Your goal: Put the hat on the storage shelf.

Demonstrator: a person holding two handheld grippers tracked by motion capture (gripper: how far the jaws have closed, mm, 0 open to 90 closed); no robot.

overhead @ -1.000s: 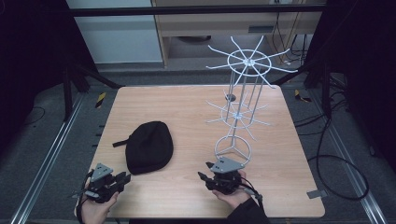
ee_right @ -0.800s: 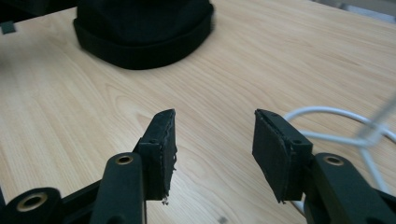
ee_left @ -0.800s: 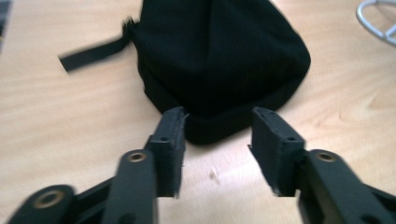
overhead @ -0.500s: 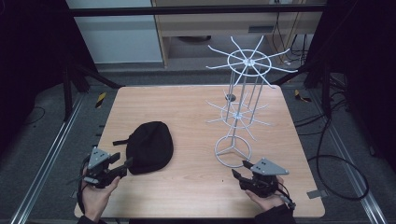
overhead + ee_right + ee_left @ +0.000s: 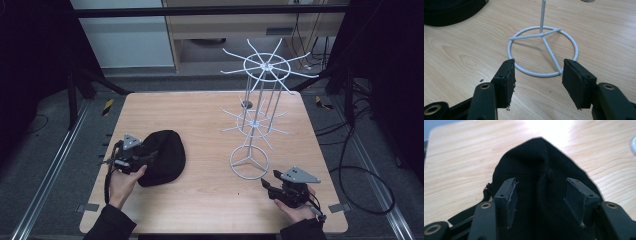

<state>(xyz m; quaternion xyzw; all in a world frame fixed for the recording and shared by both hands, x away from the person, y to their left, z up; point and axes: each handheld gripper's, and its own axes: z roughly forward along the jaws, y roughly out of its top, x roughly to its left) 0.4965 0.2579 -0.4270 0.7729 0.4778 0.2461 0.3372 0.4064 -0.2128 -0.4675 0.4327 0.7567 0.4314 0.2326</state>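
I've got the left gripper [image 5: 150, 156] over the left edge of the black cap [image 5: 162, 157], which lies on the table [image 5: 200, 120], left of centre. In the left gripper view the cap [image 5: 541, 185] sits between and just under the 2 pads, its crown seam running up the middle of the gap. Jaws stand wide and have barely moved in the last half second after opening. The pads [image 5: 510, 200] aren't pressing on the fabric, so no grip. My left hand [image 5: 125, 182] is at the cap's near-left rim.

The right gripper [image 5: 267, 184] is near the table's front right edge, low over the wood, pointing at the white wire rack [image 5: 260, 100]. Its jaws have just been opening and stand wide with nothing between them but bare table. In the right gripper view the rack's ring base [image 5: 542, 51] lies just ahead of the pads, near but not touching. A slice of the cap [image 5: 451, 10] shows at the upper left there, well apart from this gripper.

The rack stands upright, right of centre, with 2 spoked tiers, and the cap is well clear of its base.
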